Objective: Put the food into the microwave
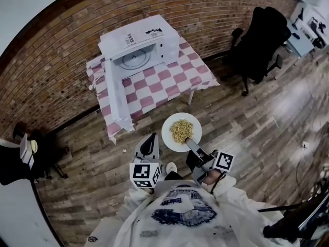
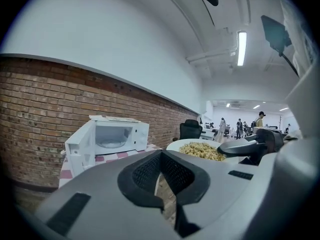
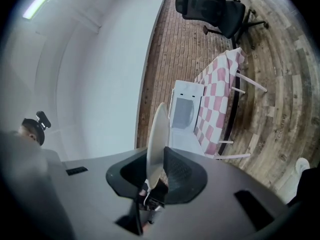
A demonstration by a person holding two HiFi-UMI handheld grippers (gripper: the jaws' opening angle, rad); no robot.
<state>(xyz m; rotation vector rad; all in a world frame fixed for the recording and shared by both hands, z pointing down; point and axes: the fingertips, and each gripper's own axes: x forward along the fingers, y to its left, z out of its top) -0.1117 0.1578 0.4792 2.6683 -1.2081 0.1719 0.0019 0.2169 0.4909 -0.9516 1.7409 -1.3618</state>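
Right gripper (image 1: 189, 140) grips the near rim of a white plate (image 1: 169, 138) heaped with noodles (image 1: 181, 130), in the head view, as a person stands on the wood floor short of a checked-cloth table (image 1: 169, 81). On the table sits the microwave (image 1: 139, 45), its door (image 1: 115, 94) swung wide. Beside the plate, the left gripper (image 1: 148, 144) carries nothing.

In the left gripper view, the left gripper (image 2: 167, 184) has its jaws a little apart with only floorboards between them. The plate (image 2: 180, 144) and noodles (image 2: 202, 150) hang level just to one side. The microwave (image 2: 112, 139) gapes open, well apart from them.

In the right gripper view, the right gripper (image 3: 157, 176) is closed on the plate (image 3: 156, 139), seen edge-on, with the microwave (image 3: 184, 111) ahead beyond it.

By the look of it, opening the door and picking up the plate are done. What remains is reaching the table, sliding the plate onto the turntable (image 1: 136, 59) and letting go.
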